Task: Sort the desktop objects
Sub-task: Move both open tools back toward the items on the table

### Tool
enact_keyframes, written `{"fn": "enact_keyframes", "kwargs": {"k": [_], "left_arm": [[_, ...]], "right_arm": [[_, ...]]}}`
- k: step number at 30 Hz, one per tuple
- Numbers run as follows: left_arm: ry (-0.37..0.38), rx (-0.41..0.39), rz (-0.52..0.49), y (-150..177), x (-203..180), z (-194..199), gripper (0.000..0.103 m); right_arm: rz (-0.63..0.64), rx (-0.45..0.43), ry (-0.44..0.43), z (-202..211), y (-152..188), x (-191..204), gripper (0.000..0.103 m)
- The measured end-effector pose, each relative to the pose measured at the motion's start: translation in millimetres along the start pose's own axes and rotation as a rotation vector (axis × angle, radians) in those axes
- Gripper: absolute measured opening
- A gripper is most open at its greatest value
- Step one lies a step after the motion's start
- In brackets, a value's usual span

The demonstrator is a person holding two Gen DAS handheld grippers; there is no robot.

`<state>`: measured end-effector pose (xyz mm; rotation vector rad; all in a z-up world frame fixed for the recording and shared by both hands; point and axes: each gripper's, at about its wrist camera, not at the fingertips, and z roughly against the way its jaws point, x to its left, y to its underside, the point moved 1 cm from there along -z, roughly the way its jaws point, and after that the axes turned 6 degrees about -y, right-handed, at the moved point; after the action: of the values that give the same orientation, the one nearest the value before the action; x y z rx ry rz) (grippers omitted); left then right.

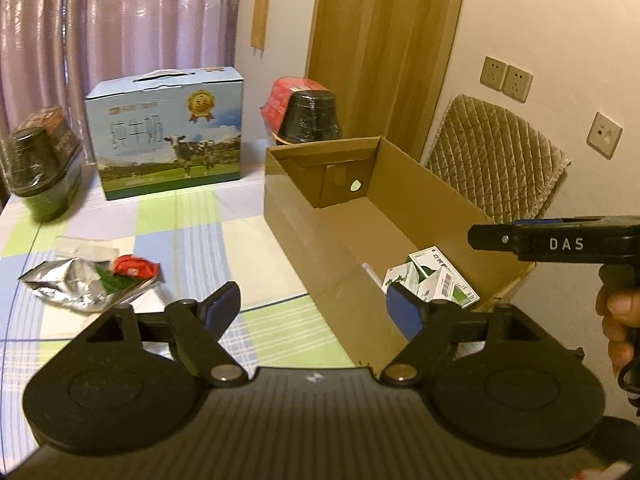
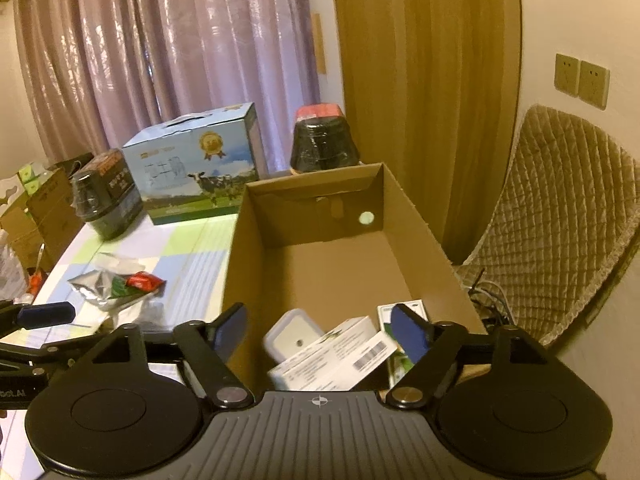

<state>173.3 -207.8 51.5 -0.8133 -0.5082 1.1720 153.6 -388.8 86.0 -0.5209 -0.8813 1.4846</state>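
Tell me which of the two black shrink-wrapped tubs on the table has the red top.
The tub standing just behind the cardboard box, by the wooden door. The other tub, left of the milk carton, carries a dark label.

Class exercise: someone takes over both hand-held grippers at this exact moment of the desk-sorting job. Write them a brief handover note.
Left hand-held gripper: open, nothing between the jaws, over the near left wall of the cardboard box.
Right hand-held gripper: open, empty, over the box's near end.
Done: white and green cartons and a small white container lie in the box.
Left: silver foil pouch, red and green wrapper and a clear packet lie on the checked tablecloth, left of the box.
Milk carton case and wrapped tubs at the back look untouched.
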Motion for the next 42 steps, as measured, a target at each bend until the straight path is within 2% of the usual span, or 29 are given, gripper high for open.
{"fn": "enact_keyframes", "kwargs": {"k": [8,18,21,31,42], "left_arm": [[-0.031,-0.015,0.026,19.4,17.5,38.4,0.087],[-0.120,-0.008,0.068,46.0,55.8,80.2,0.099],[-0.144,-0.005,0.088,55.7,69.1,91.7,0.102],[-0.205,0.007,0.161,81.5,107.8,120.9,0.102],[-0.230,0.028,0.212,101.2,131.0,130.3,0.102]], "right_arm": [[0.011,0.014,-0.041,18.0,14.4,34.7,0.088],[0.051,0.028,-0.101,23.5,32.5,87.8,0.101],[0.067,0.041,-0.116,21.0,37.0,102.1,0.101],[0.104,0.078,-0.170,13.7,53.7,138.0,0.101],[0.115,0.118,-0.202,5.9,69.5,150.3,0.101]]}}
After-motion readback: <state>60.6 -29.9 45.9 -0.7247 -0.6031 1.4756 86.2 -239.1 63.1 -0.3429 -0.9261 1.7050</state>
